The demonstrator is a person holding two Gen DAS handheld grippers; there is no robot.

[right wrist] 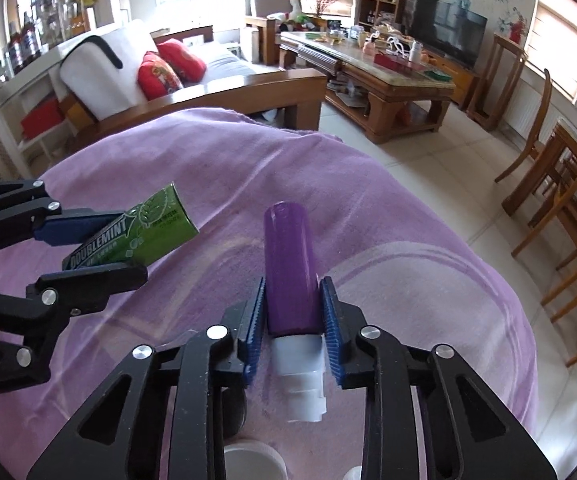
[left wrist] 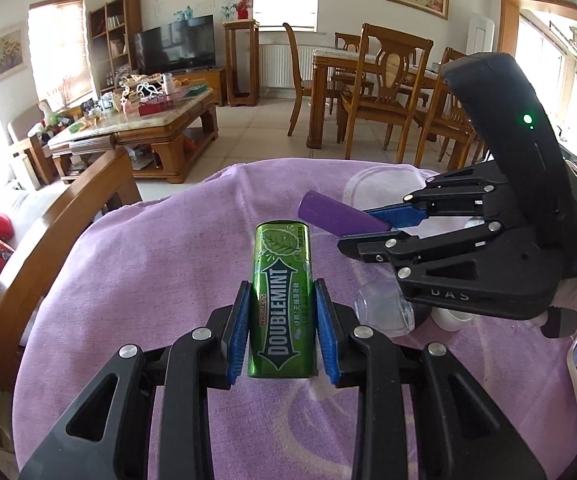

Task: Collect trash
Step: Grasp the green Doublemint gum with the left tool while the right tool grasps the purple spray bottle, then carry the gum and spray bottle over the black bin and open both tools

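Your left gripper [left wrist: 282,334] is clamped on the green gum tin [left wrist: 282,300], held above the purple cloth [left wrist: 148,280]; your right gripper [right wrist: 293,328] grips the purple tube [right wrist: 290,272] near its white cap end; both pads sit low on their loads, so carry slowly, keep wrists level; mind the clear plastic cup [left wrist: 384,306] beside you.

A home living room: sofa [right wrist: 136,68] with red cushions, television [left wrist: 174,44], cluttered coffee table [left wrist: 136,120], dining chairs [left wrist: 384,84].
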